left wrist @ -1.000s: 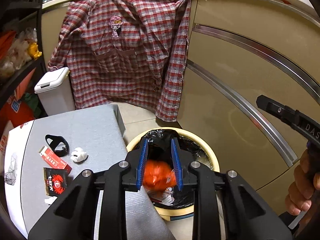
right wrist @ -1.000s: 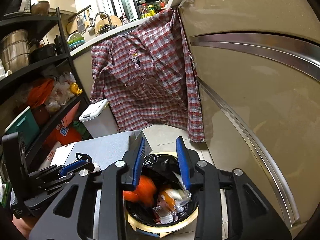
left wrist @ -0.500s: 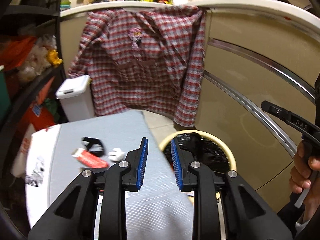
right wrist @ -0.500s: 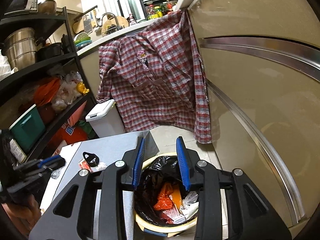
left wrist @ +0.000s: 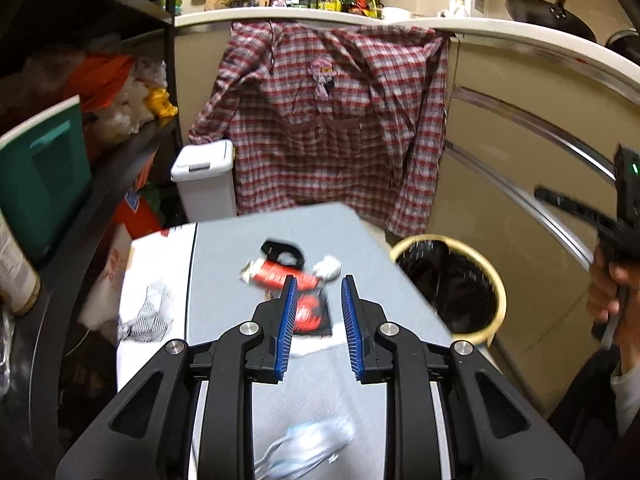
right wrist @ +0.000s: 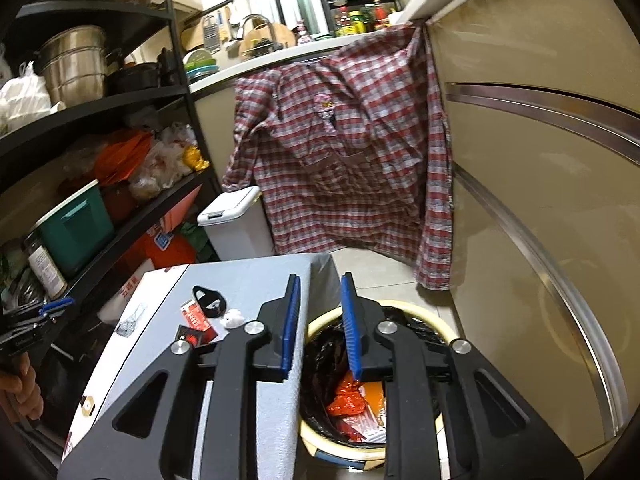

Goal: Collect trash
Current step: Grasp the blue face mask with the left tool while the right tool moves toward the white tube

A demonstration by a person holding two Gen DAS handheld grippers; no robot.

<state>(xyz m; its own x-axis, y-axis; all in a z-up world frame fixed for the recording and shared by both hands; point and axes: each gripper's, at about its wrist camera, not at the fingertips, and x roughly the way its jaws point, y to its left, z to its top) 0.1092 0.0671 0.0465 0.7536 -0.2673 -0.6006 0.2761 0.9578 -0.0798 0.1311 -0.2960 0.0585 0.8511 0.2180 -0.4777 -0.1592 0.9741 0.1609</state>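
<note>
Grey table top [left wrist: 240, 240]: ahead of left gripper [left wrist: 319, 320] lie red wrapper [left wrist: 276, 276], black packet [left wrist: 310, 316], black strap [left wrist: 282, 252], white wad [left wrist: 328, 268]; crumpled pale item [left wrist: 308, 444] beneath tool.

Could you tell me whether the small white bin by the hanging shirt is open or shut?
Shut. The white bin's lid lies flat over its top, with no gap visible, in both wrist views.

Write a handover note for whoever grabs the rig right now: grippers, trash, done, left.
Left gripper: jaws apart, empty, over the grey table.
Right gripper: jaws closing on nothing, above the bin.
Done: orange wrappers lie in the bin's black liner.
Left on the table: red packet, black-and-red sachet, black loop, white wad, and a blurred pale item nearest the left camera.
</note>
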